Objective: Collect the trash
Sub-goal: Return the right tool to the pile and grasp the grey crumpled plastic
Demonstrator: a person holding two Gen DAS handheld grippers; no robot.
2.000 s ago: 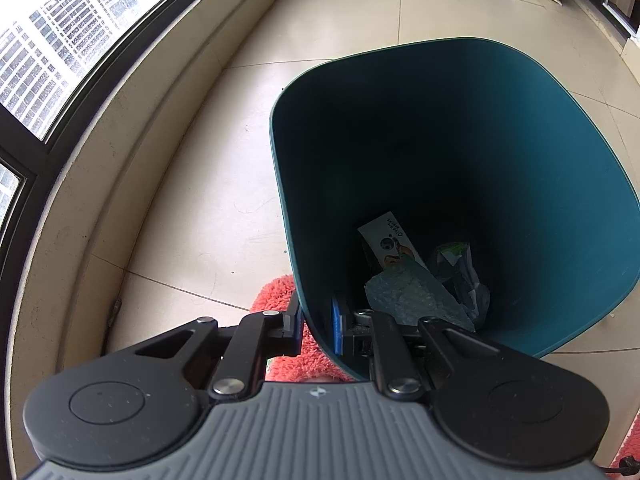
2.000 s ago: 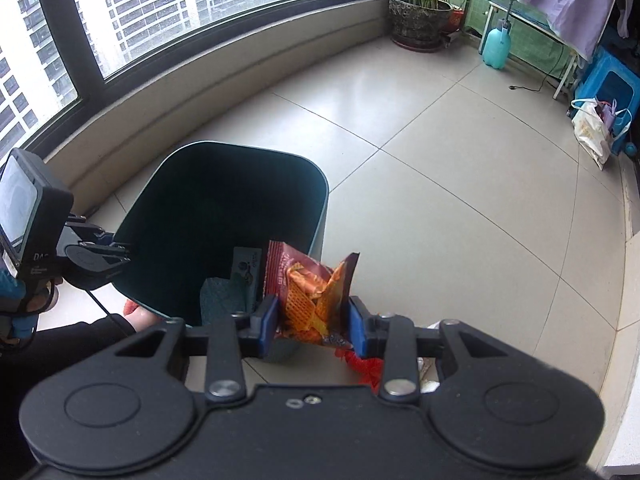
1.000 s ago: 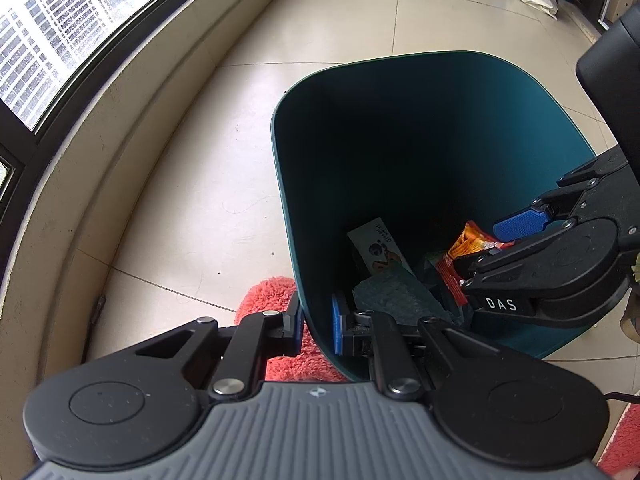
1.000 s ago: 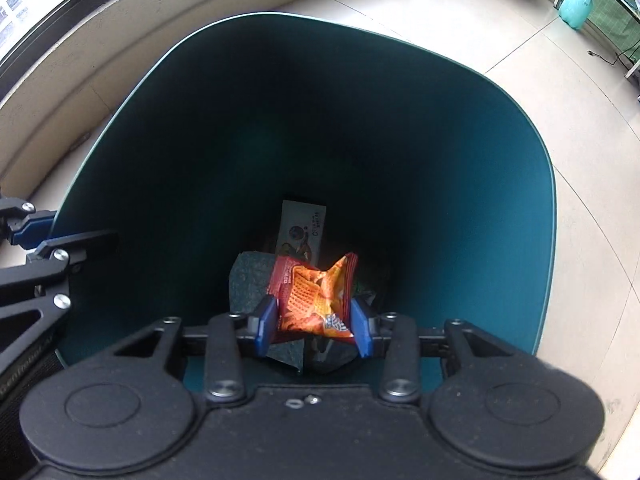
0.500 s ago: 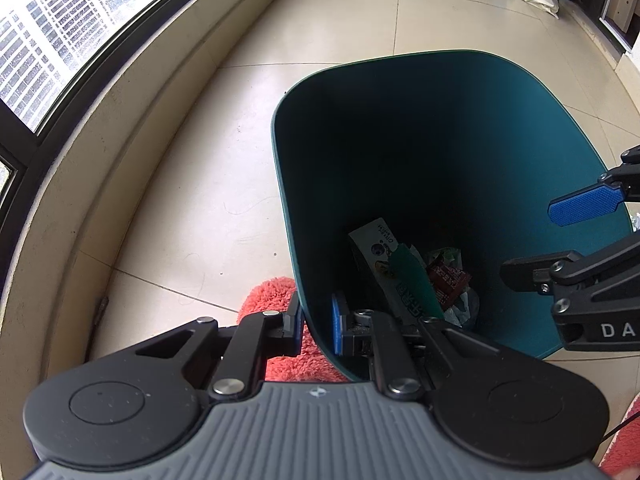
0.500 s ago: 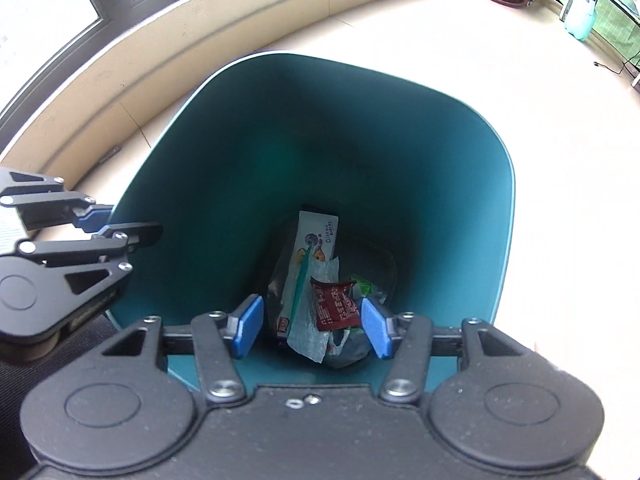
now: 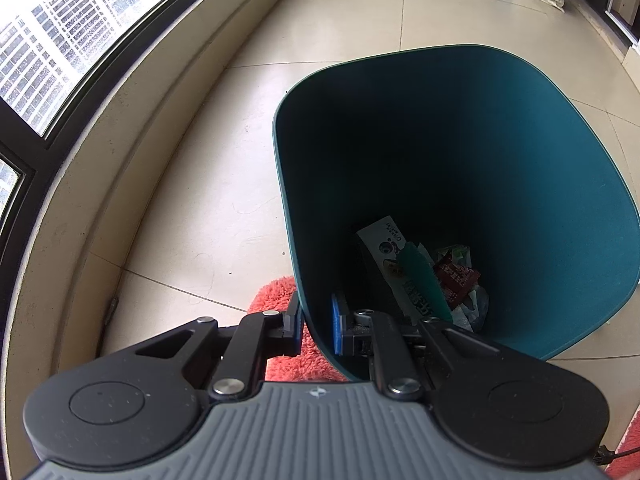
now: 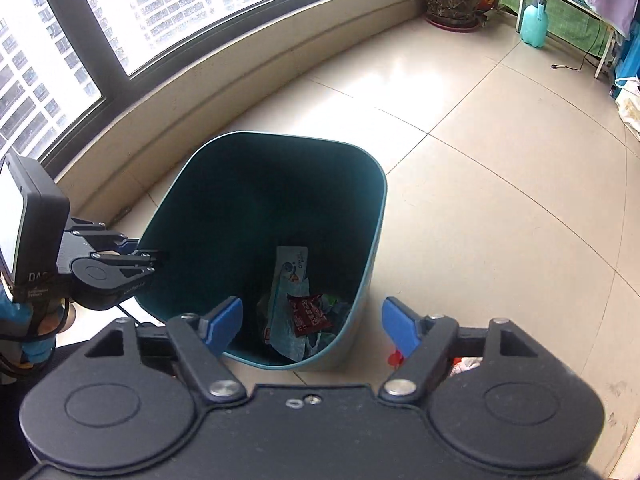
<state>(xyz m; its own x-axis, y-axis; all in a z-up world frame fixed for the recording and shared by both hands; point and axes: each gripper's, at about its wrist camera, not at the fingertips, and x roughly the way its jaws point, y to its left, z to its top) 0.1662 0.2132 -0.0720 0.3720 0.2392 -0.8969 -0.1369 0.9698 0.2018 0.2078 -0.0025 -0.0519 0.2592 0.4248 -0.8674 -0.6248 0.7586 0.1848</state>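
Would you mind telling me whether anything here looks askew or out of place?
The teal bin stands tilted rather than upright: the left tool is clamped on its near rim and tips it. The wrappers all lie inside at the bottom; none spilled. The right tool is opening, with nothing between its pads.

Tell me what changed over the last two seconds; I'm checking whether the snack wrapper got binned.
The right gripper carried the red snack wrapper over the teal bin, dropped it inside and pulled back up; its jaws are opening, nothing between them. The left gripper stayed clamped on the bin's rim, and the bin kept its place.
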